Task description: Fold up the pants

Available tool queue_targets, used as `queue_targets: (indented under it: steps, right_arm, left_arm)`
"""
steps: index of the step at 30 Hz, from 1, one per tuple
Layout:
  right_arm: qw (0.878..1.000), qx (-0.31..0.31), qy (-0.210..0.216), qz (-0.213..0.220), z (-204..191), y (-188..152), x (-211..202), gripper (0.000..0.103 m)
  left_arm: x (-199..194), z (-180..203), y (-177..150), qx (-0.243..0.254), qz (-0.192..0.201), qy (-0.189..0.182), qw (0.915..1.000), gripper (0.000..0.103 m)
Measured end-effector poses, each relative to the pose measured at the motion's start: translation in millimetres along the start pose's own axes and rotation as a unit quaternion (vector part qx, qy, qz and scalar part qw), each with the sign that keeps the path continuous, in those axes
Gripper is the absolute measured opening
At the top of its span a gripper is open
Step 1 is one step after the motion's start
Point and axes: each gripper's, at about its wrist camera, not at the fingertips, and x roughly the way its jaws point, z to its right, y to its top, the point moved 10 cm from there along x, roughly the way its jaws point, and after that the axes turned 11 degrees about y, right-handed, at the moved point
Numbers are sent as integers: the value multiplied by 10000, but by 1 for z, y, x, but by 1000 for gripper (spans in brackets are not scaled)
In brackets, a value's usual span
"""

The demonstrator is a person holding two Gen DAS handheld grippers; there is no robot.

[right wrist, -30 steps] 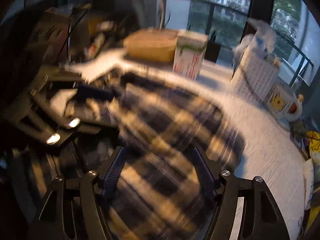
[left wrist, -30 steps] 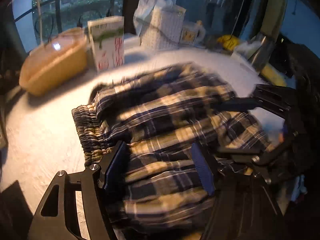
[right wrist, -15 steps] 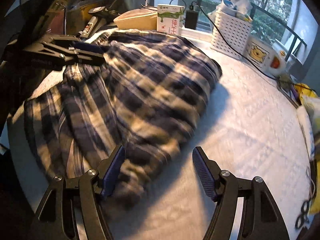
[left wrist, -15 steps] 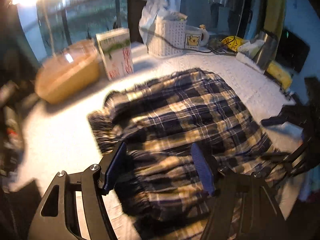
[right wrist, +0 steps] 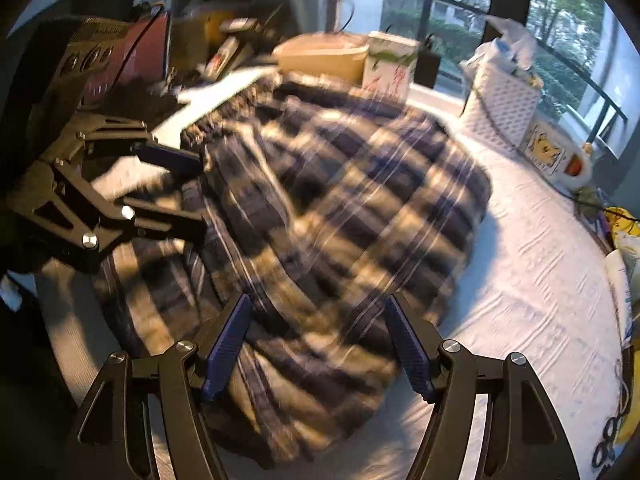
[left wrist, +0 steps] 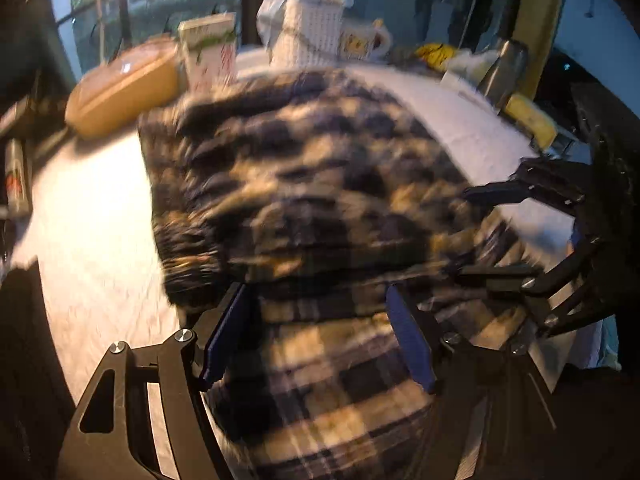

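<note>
right wrist: carton (right wrist: 388,66) shows blurred red characters.

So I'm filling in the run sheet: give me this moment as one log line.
stage: folding | item: blue-and-tan plaid pants bunched on white tablecloth | left gripper: open over pants | right gripper: open over pants

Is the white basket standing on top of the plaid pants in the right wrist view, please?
No, the white basket stands on the white cloth beyond the far edge of the plaid pants, apart from them.

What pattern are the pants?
The pants are plaid, dark navy with tan and white stripes, clearest in the right wrist view.
</note>
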Motion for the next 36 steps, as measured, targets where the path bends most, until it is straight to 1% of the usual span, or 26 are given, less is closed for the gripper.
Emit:
queue_targets:
  steps: [3,5,7,8,11,14,15,17,19,22,23,25,27,29,32,36]
  right_arm:
    - [9999,103,51,-2,3,-10,-3,71]
    - [9999,149,49,-11,4,-18,-7,71]
    - [9997,228,25,-18,7,-25,-12,71]
    - [9996,294,35,-29,8,-29,-14,71]
    - [9983,556,184,-82,13,-42,-22,72]
    - [9973,712,193,-21,21,-46,-34,72]
    - [9969,769,160,52,26,-45,-40,72]
    - [9959,878,56,192,37,-39,-48,72]
    - [9945,982,-44,351,49,-30,-55,72]
    - [9916,1133,-293,547,72,-14,-60,72]
    - [9905,1188,-328,609,78,-10,-61,72]
    - [9882,1292,-406,715,92,-1,-60,72]
    - [9855,1423,-445,813,104,8,-57,72]
    - [9835,1529,-429,865,112,15,-52,72]
    - [9820,1635,-387,864,123,21,-41,72]
    - [9807,1725,-254,886,135,33,-26,72]
  left_arm:
    - [-8,-2,-11,99,157,7,9998,71]
    - [-11,-6,-17,90,135,39,9999,71]
    - [-14,-12,-21,108,65,147,9998,71]
    - [-17,-16,-24,128,35,212,9997,71]
    - [-21,-37,-35,117,-177,592,9980,72]
    - [-33,-61,-34,135,-98,882,9960,72]
    - [-35,-69,-29,137,-33,983,9951,72]
    - [-36,-82,-16,64,98,1059,9943,72]
    - [-33,-91,3,-92,239,1002,9946,72]
    - [-27,-95,35,-359,586,717,9951,72]
    - [-20,-98,47,-435,653,700,9945,72]
    - [-11,-99,61,-490,693,652,9943,72]
    - [1,-98,75,-539,714,482,9948,72]
    - [14,-98,85,-512,639,379,9959,72]
    - [32,-94,85,-454,406,299,9977,71]
    - [55,-92,85,-494,116,-39,9987,71]
